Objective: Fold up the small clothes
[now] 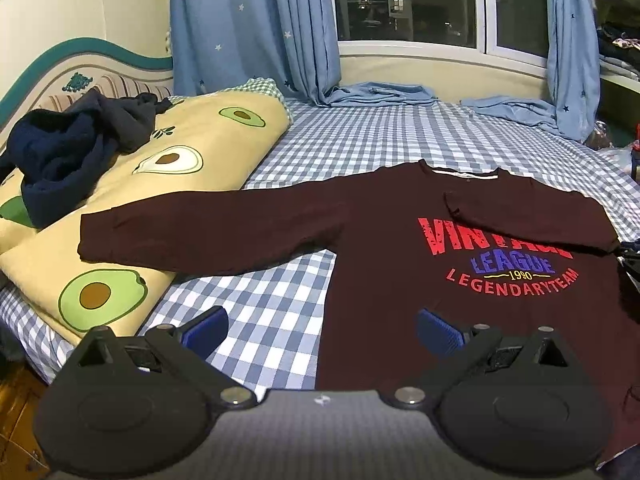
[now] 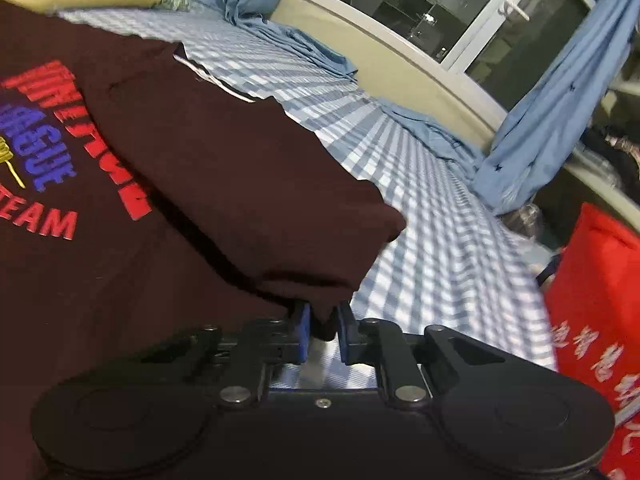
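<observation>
A bed (image 1: 360, 136) in blue-and-white check fills a night-lit bedroom, with star-print blue curtains (image 1: 256, 28) hanging at the dark window beyond its far edge and an avocado-print quilt (image 1: 192, 148) heaped at the headboard end. Spread across the middle of the bed lies a maroon sweatshirt (image 1: 380, 248) printed "VINTAGE LEAGUE", one sleeve (image 1: 200, 232) stretched out flat onto the quilt, the other sleeve (image 2: 240, 184) already laid over the chest. The right gripper (image 2: 323, 320) pinches a fold of that sleeve near the shirt's side edge, its blue pads pressed on the cloth. The left gripper (image 1: 320, 328) hovers over the hem with its fingers spread wide and nothing between them. The fold in hand looks best served by keeping the pinch firm and drawing the sleeve straight and low, so it lands flat inside the body's outline without dragging the shirt; the outstretched sleeve appears next for the free gripper.
</observation>
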Motion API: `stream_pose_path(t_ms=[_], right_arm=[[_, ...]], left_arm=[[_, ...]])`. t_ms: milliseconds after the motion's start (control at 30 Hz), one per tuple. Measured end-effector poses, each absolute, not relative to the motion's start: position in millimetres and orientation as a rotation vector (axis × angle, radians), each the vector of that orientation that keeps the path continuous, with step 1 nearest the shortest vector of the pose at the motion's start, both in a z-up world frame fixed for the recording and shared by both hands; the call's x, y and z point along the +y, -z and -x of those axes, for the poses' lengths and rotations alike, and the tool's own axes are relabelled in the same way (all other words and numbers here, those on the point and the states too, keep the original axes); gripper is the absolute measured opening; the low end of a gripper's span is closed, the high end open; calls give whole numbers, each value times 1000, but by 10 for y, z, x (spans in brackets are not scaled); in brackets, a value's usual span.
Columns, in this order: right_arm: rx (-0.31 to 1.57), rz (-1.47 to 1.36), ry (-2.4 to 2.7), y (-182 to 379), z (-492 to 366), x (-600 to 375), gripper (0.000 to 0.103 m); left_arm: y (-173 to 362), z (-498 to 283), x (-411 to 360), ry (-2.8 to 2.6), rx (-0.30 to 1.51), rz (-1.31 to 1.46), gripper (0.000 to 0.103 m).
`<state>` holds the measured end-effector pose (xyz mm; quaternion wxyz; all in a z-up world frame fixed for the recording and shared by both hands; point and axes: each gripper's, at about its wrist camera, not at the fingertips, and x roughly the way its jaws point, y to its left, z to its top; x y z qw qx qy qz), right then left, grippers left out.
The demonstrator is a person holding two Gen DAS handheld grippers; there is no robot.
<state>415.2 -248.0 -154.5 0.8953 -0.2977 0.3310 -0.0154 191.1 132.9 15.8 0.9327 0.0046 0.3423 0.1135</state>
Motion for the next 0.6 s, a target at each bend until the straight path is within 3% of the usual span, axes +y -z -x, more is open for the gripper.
stream_pose_path(t_ms=[200, 333, 600], right_arm=[[644, 548, 51, 1426, -4031, -2547, 2], [622, 477, 47, 1315, -3889, -2597, 1], [746, 405, 42, 1613, -3920, -2752, 3]], left_arm=[[-136, -1932, 1376, -250, 715, 1, 102], [-123, -1963, 1358, -243, 717, -2, 102], [-138, -2000, 1279, -226, 711, -29, 102]])
